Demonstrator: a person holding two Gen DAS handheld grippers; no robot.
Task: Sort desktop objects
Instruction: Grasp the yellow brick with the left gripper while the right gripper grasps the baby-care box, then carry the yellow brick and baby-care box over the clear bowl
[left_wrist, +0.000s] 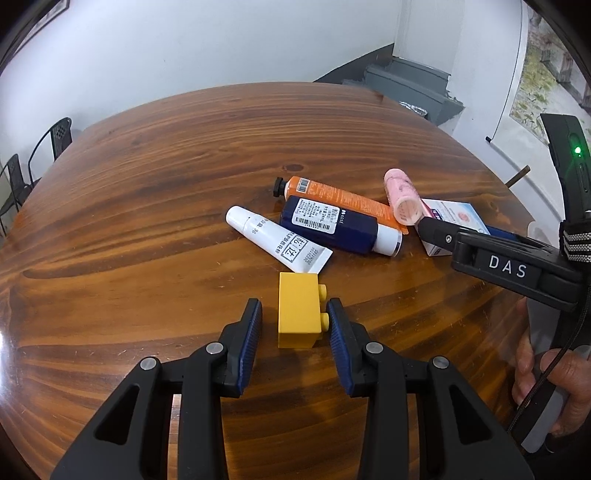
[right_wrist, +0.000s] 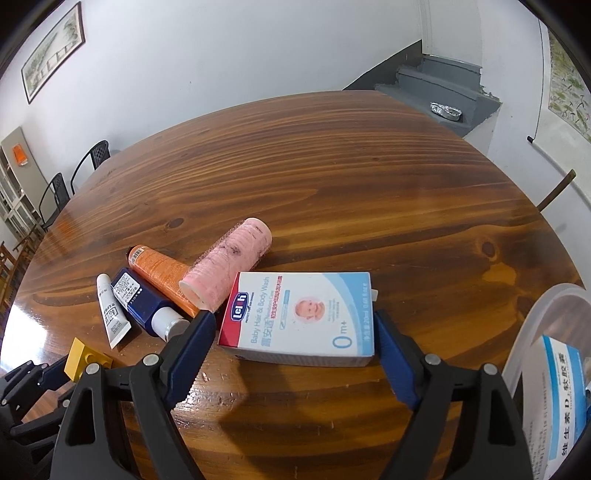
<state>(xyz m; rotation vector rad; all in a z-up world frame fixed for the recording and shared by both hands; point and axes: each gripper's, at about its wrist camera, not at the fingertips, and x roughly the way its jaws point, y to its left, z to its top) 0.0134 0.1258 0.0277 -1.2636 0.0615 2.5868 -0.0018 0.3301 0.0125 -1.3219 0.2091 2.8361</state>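
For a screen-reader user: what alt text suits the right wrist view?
A wide-open gripper straddles a baby wash box lying on a wooden table. Left of it lie a pink roller and three tubes.

Table (right_wrist: 351, 177): varnished wood, glossy, strong grain. Yellow brick (left_wrist: 298, 310): smooth matt plastic. White tube (left_wrist: 275, 245), orange tube (left_wrist: 343, 197): soft plastic, slight sheen. Navy bottle (left_wrist: 332, 225): glossy plastic, paper label. Pink roller (right_wrist: 229, 267): rough, bristly. Box (right_wrist: 306, 314): printed card, satin. Tub (right_wrist: 535, 332): translucent plastic
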